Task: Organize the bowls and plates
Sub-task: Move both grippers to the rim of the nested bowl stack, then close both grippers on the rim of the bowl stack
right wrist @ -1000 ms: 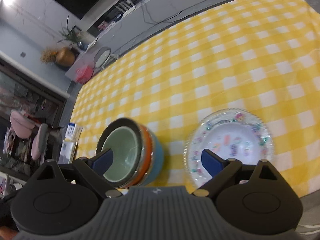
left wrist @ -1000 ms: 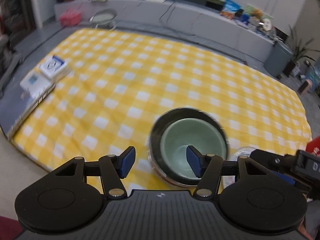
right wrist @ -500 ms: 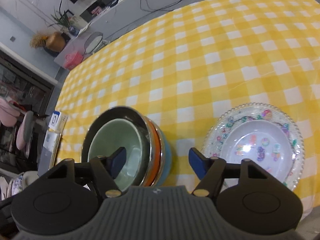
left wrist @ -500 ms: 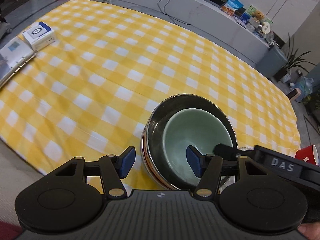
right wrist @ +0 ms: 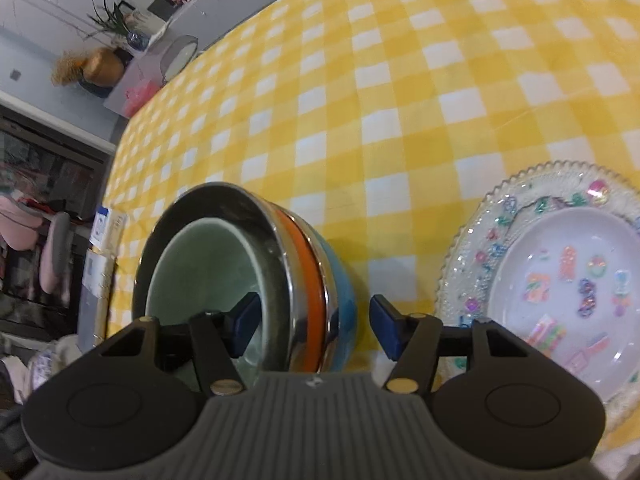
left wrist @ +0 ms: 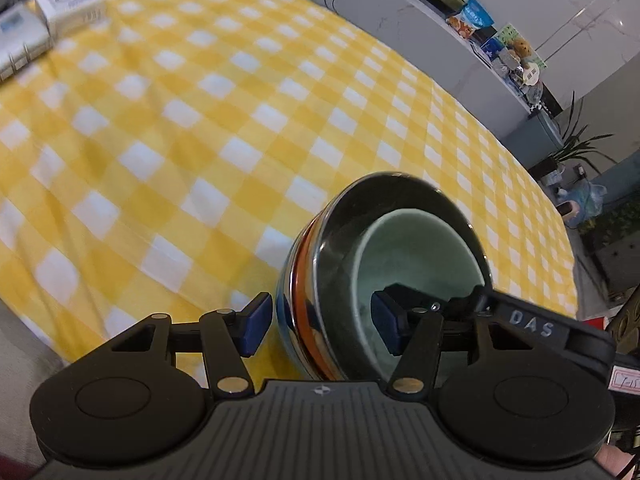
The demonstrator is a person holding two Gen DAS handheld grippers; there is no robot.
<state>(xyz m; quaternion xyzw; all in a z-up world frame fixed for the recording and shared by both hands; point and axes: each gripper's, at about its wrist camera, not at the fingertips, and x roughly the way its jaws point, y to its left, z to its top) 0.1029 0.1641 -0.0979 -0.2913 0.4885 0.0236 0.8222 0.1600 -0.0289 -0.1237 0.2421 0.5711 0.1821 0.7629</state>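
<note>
On the far left of the yellow checked cloth (left wrist: 168, 128), well apart from the bowl stack (left wrist: 320, 280), lie a white box (left wrist: 68, 4) with a blue corner and a grey device (left wrist: 20, 40) beside it.

The stack stands near the front edge of the cloth: a blue bowl (right wrist: 340, 296) at the bottom, an orange one (right wrist: 304, 264) inside it, then a steel bowl (left wrist: 340, 236), and a pale green bowl (left wrist: 416, 256) nested innermost.

The left gripper (left wrist: 320, 326) straddles the stack's left wall. Its jaws stand spread, one blue pad outside the stack above the cloth, the other inside the green bowl. Whether either pad touches the wall cannot be told; a gap shows on the outer side.

The right gripper (right wrist: 312, 326) straddles the stack's right wall in the same way, one pad down inside the steel bowl against the green bowl's rim, the other outside, just beside the blue bowl. Its jaws have just been closing, with the stack's wall between them, yet a clear gap remains at the outer pad, so it pinches nothing. In the left wrist view this gripper's finger reaches into the green bowl from the right.

Right of the stack, near but apart from it, a glass plate (right wrist: 472, 240) with a beaded rim lies flat on the cloth, and a white bowl (right wrist: 560, 240) with coloured prints sits in it.
</note>
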